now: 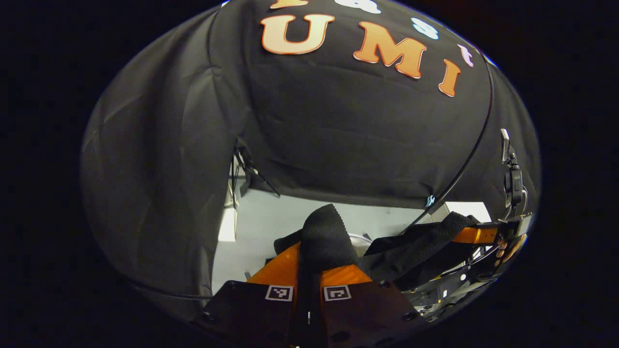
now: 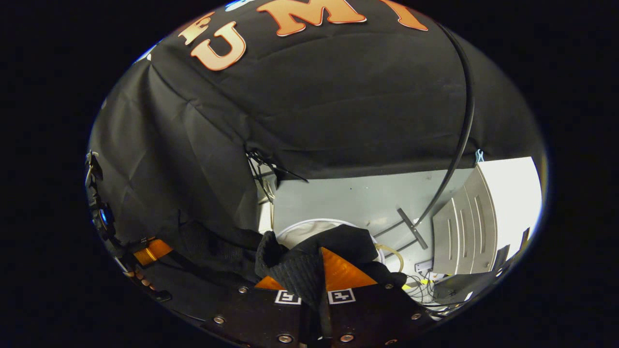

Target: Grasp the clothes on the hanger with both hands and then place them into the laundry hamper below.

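In the left gripper view, the left gripper (image 1: 309, 270) sits at the bottom middle of the frame. Its two fingers are pressed together on a fold of the black, ribbed knit cloth garment (image 1: 326, 232), which sticks up between them like a little hill. From there the black garment stretches across to the lower right of the frame, where the right gripper (image 1: 483, 235) holds its other end. A hand (image 1: 505, 249) shows just under that far gripper, at the right edge.

In the right gripper view, the right gripper (image 2: 316, 275) sits at the bottom middle. Its fingers are closed tight on a bunched part of the black garment (image 2: 295, 270), which bulges up and over them. The cloth runs off to the lower left of the frame, toward the left gripper (image 2: 152, 251), which is dark and small there, so how its jaws stand is hard to tell from this side.

Just behind the bunched cloth, near the middle of the right gripper view, curves the round white rim of the laundry hamper (image 2: 314, 223). The garment hangs in front of it and hides its lower part. Whether the cloth touches the rim cannot be told. A thin black cable (image 2: 464, 130) hangs down the wall at the upper right, and a grey metal stand (image 2: 464, 232) leans at the right.
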Motion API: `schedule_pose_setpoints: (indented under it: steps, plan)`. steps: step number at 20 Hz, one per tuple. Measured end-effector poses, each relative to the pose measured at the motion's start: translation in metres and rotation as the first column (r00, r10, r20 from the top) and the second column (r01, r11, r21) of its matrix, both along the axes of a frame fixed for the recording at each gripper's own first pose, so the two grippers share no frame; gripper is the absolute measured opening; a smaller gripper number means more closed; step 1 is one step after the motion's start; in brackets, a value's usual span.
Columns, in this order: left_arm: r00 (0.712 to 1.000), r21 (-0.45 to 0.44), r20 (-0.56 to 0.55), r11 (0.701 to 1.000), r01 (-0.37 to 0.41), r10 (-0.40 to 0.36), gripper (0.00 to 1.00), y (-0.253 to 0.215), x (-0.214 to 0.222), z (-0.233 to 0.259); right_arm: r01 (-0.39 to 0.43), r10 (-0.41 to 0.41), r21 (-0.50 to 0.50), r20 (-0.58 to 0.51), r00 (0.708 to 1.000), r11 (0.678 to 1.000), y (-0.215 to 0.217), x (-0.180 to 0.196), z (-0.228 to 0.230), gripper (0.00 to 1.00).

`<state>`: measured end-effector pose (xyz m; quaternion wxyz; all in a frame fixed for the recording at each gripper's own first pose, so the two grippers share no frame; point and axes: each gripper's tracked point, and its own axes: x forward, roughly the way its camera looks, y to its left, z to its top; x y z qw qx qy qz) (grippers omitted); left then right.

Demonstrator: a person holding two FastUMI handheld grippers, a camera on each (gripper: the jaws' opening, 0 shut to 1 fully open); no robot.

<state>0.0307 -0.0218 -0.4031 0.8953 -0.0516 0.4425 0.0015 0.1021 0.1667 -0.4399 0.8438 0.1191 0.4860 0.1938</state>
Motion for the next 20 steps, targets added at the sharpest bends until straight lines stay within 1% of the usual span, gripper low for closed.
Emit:
schedule_pose_setpoints:
  steps: [3, 6, 8, 10, 11, 12, 13, 14, 16, 17, 18, 20]
  plan:
    - [0.998, 0.006, -0.069, 1.000, 0.007, -0.007, 0.09, -0.003, -0.006, -0.014, 0.019, -0.023, -0.079, -0.046, 0.999, 0.997, -0.005, -0.011, -0.022, 0.14]
    - [0.991, -0.006, -0.135, 1.000, 0.007, -0.008, 0.09, -0.007, -0.013, -0.019, 0.038, -0.052, -0.155, -0.087, 0.995, 0.987, -0.010, -0.023, -0.042, 0.14]
    - [0.983, -0.021, -0.181, 1.000, 0.010, -0.014, 0.09, -0.013, -0.019, -0.020, 0.039, -0.060, -0.189, -0.110, 0.992, 0.981, -0.012, -0.032, -0.050, 0.16]
    - [0.975, -0.017, -0.220, 1.000, 0.014, -0.018, 0.09, -0.016, -0.022, -0.024, 0.043, -0.067, -0.190, -0.122, 0.990, 0.981, -0.004, -0.039, -0.053, 0.17]
    - [0.971, -0.017, -0.236, 1.000, 0.019, -0.022, 0.09, -0.020, -0.025, -0.030, 0.050, -0.073, -0.183, -0.124, 0.990, 0.982, 0.000, -0.039, -0.051, 0.10]
    - [0.968, -0.015, -0.248, 1.000, 0.024, -0.027, 0.11, -0.022, -0.027, -0.032, 0.054, -0.078, -0.182, -0.124, 0.989, 0.982, -0.001, -0.040, -0.050, 0.11]
    - [0.965, -0.022, -0.258, 0.999, 0.033, -0.037, 0.13, -0.026, -0.030, -0.036, 0.058, -0.083, -0.191, -0.122, 0.989, 0.980, -0.003, -0.038, -0.050, 0.01]
    - [0.962, -0.022, -0.268, 0.999, 0.040, -0.044, 0.15, -0.025, -0.032, -0.036, 0.059, -0.085, -0.202, -0.122, 0.989, 0.978, -0.006, -0.041, -0.051, 0.12]
    - [0.957, -0.026, -0.284, 0.998, 0.050, -0.055, 0.16, -0.022, -0.037, -0.041, 0.073, -0.098, -0.203, -0.113, 0.989, 0.976, -0.005, -0.039, -0.049, 0.12]
    - [0.956, -0.025, -0.289, 0.998, 0.049, -0.055, 0.12, -0.023, -0.038, -0.046, 0.080, -0.104, -0.202, -0.112, 0.988, 0.976, -0.004, -0.037, -0.049, 0.12]
    - [0.955, -0.034, -0.291, 0.998, 0.050, -0.058, 0.17, -0.026, -0.038, -0.047, 0.087, -0.111, -0.202, -0.110, 0.988, 0.975, -0.005, -0.039, -0.044, 0.12]
    - [0.955, -0.041, -0.289, 0.997, 0.059, -0.068, 0.54, -0.026, -0.035, -0.044, 0.102, -0.127, -0.209, -0.109, 0.986, 0.973, -0.009, -0.038, -0.042, 0.13]
